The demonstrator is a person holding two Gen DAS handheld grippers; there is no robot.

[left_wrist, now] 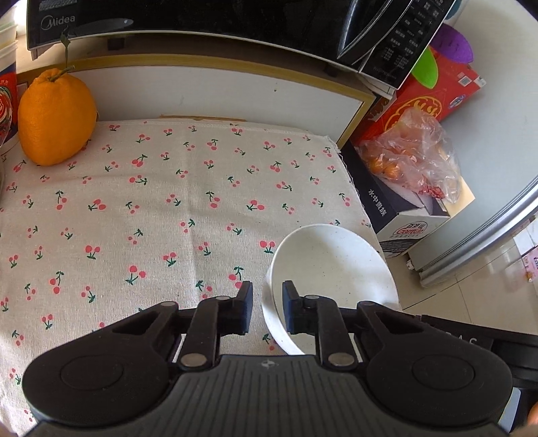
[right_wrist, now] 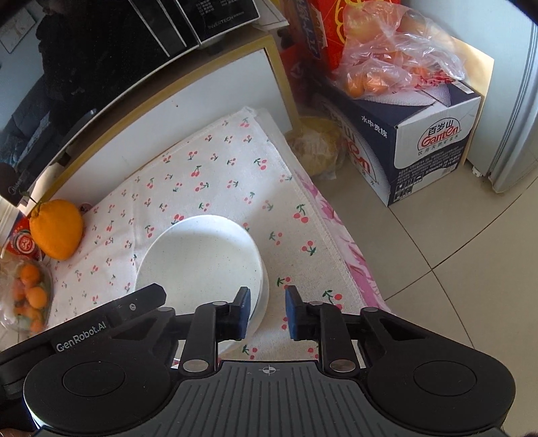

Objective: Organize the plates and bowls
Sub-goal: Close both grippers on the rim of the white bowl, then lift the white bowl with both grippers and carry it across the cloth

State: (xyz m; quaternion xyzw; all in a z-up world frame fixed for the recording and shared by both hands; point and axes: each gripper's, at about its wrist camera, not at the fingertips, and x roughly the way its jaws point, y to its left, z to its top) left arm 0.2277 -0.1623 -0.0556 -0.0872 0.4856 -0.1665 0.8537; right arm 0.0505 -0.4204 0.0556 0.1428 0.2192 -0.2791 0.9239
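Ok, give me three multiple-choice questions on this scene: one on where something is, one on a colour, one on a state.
1. The white dish stands on: A a metal rack, B the cherry-print cloth, C a wooden tray.
2. The big stemmed fruit is: A green, B purple, C orange.
3. The white dish is: A empty, B full of rice, C upside down.
Answers: B, the cloth lies under it; C, its skin is orange; A, its bare inside faces up.

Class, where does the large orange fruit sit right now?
The large orange fruit sits at the cherry-print cloth's far left corner, below the microwave.
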